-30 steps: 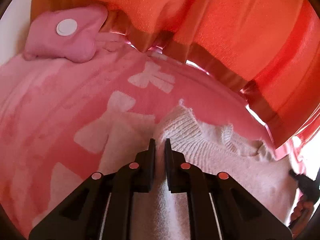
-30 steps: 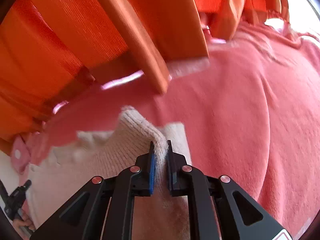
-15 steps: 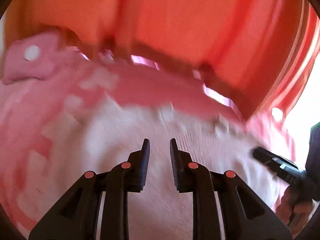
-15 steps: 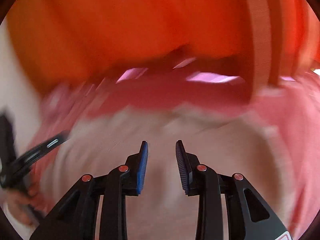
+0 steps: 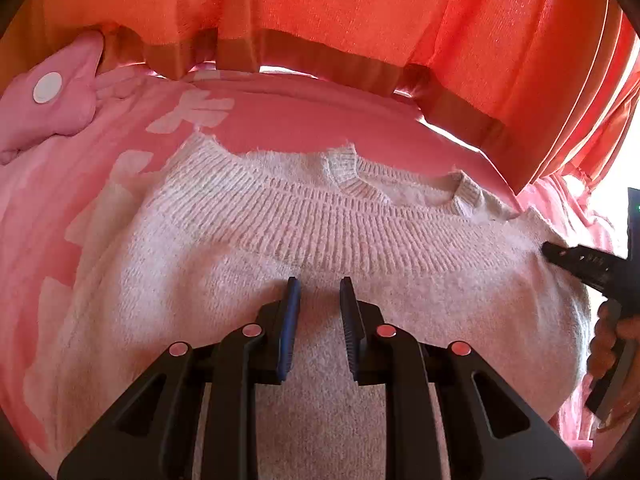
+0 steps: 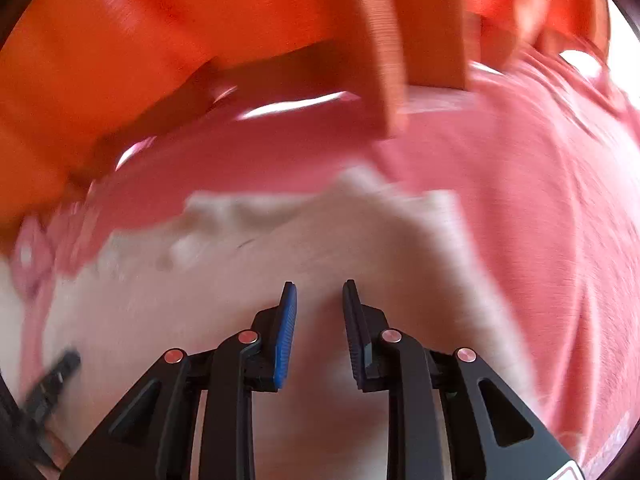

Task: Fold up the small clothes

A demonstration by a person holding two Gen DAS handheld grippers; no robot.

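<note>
Both claws spread, gripping nothing: left gripper (image 5: 316, 292) and right gripper (image 6: 318, 296) hovering over cream sweater (image 5: 320, 240), lying mid-frame on pink blanket (image 5: 300, 120). Advise smoothing folded hem before next pinch.

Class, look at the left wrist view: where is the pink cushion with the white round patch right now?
The pink cushion sits at the far left, on the pink blanket, below the orange curtain and left of the cream sweater.
</note>
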